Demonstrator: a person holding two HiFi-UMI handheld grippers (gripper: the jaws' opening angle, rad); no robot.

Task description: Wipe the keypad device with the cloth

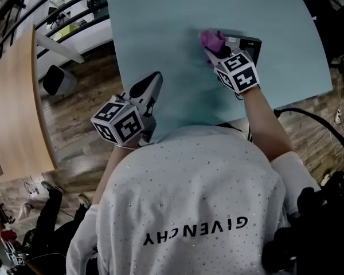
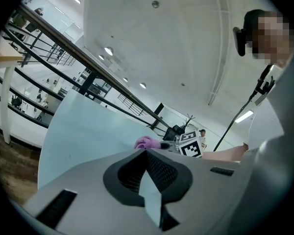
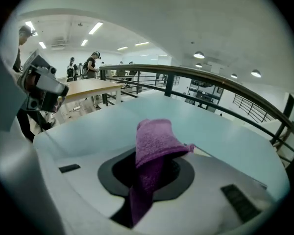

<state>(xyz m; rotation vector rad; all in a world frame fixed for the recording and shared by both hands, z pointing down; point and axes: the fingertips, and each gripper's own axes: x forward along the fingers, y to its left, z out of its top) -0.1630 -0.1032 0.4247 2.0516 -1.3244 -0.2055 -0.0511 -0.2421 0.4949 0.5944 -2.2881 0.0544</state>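
Observation:
On the light blue table [image 1: 160, 27], a dark keypad device [image 1: 247, 41] lies toward the far right. My right gripper [image 1: 215, 49] is shut on a purple cloth [image 1: 212, 39] and holds it against the device's left end. In the right gripper view the cloth [image 3: 156, 141] sticks up from between the jaws and hides the device. My left gripper [image 1: 153, 80] hovers at the table's near edge, shut with nothing in it, well to the left of the device. From the left gripper view the cloth [image 2: 147, 142] shows far off beside the right gripper's marker cube [image 2: 189, 146].
A wooden table [image 1: 11, 96] stands at the left across a strip of wood floor. A black bag [image 1: 57, 80] sits on that floor. A black cable [image 1: 315, 119] runs past the table's right corner. Railings lie beyond the table.

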